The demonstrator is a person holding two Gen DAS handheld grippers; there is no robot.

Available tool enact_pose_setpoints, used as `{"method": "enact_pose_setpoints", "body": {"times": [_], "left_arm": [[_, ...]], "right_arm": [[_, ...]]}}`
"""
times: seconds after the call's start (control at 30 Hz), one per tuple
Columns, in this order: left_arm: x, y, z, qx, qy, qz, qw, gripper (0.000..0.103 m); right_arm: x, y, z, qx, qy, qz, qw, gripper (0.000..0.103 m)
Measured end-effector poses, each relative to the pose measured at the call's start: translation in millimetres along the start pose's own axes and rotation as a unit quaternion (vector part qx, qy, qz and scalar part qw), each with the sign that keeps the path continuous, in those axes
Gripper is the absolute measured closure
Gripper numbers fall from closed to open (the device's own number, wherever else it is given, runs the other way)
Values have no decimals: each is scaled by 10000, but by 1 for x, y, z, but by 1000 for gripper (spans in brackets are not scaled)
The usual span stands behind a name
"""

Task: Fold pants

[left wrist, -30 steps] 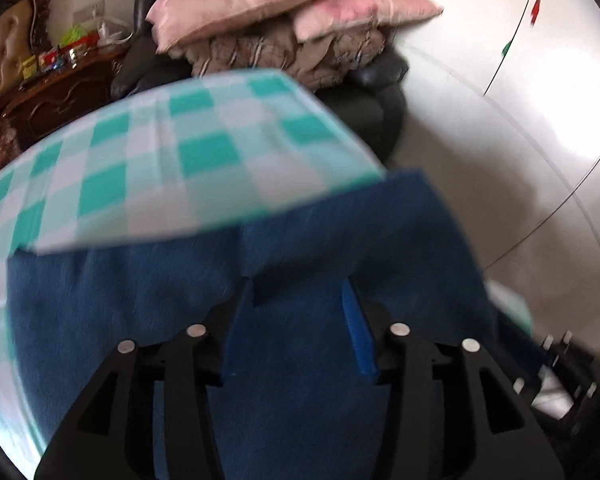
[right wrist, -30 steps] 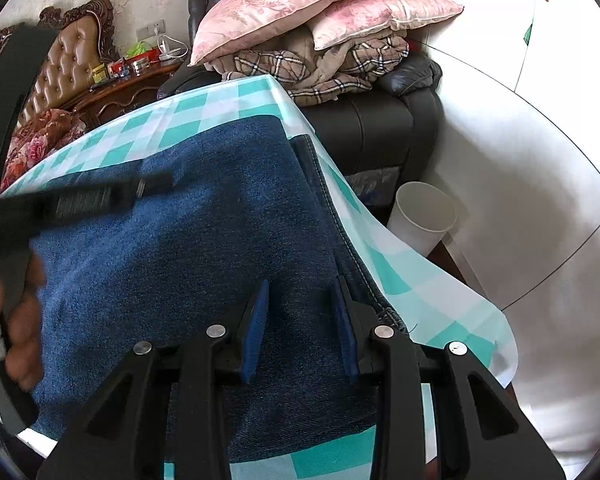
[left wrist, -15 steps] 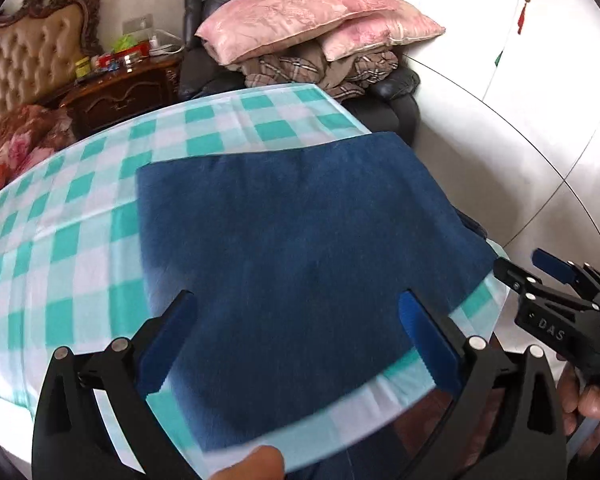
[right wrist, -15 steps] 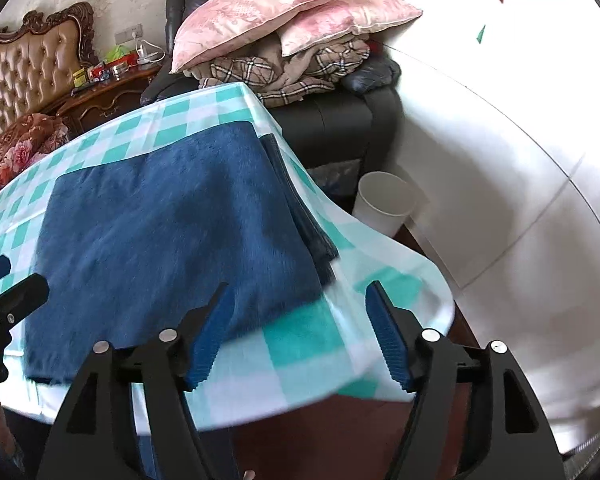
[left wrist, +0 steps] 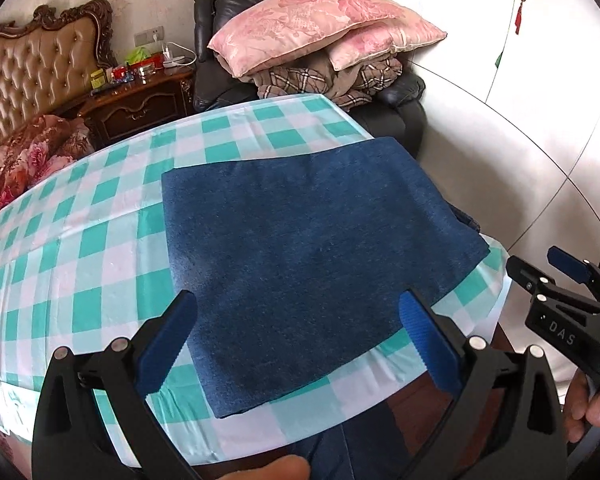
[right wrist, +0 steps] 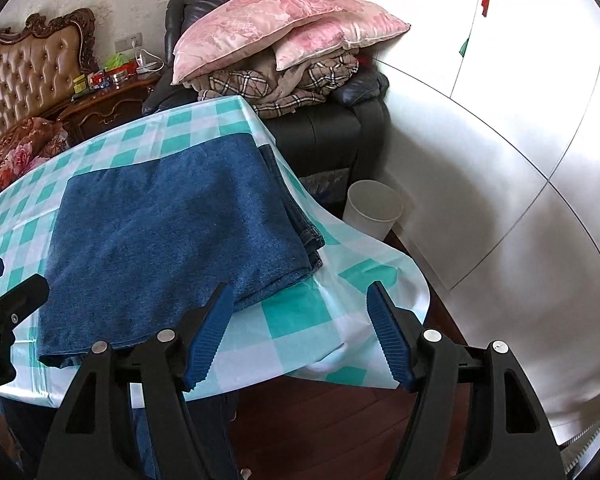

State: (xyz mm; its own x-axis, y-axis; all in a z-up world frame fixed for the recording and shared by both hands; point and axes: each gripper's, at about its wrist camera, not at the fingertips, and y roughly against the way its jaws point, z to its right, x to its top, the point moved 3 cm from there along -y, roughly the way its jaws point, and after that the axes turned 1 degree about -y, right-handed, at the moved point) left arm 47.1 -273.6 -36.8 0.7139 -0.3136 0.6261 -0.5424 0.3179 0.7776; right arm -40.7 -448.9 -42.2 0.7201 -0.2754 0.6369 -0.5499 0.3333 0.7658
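Folded dark-blue denim pants [left wrist: 312,248] lie flat on the teal-checked surface [left wrist: 80,280]. Left gripper [left wrist: 300,340] wide, right gripper [right wrist: 300,332] apart; both empty. Denim looks heavy, limp; grasp stacked edge.

Black hand-held gripper [left wrist: 296,336], blue ribbed pads [left wrist: 428,340], silver screws, "DAS" mark

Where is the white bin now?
In the right wrist view, the white bin stands on the floor right of the checked table, before the black armchair.

A home bedroom: tufted headboard [left wrist: 28,76], nightstand [left wrist: 140,108], stacked pillows [left wrist: 312,28].
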Motion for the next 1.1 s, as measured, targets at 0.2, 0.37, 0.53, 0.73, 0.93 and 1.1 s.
{"method": "enact_pose_setpoints", "body": {"times": [0.2,0.37,0.53,0.73,0.93,1.1], "left_arm": [[1,0,-1,-25,24,-27,10000,2],[2,-2,-1,-42,47,-44,10000,2],[2,-2,0,-41,52,-54,10000,2],[2,-2,1,-49,63,-74,9999,2],[2,-1,2,-54,64,-68,9999,2],[2,-2,2,-53,65,-73,9999,2]], "right_arm": [[1,0,0,27,-8,-11,10000,37],[2,-1,-1,50,20,-10,10000,37],[1,-1,-1,47,20,-13,10000,37],[0,-2,-2,72,36,-35,10000,37],[0,-2,-1,69,35,-35,10000,37],[0,-4,-1,82,55,-43,9999,37]]}}
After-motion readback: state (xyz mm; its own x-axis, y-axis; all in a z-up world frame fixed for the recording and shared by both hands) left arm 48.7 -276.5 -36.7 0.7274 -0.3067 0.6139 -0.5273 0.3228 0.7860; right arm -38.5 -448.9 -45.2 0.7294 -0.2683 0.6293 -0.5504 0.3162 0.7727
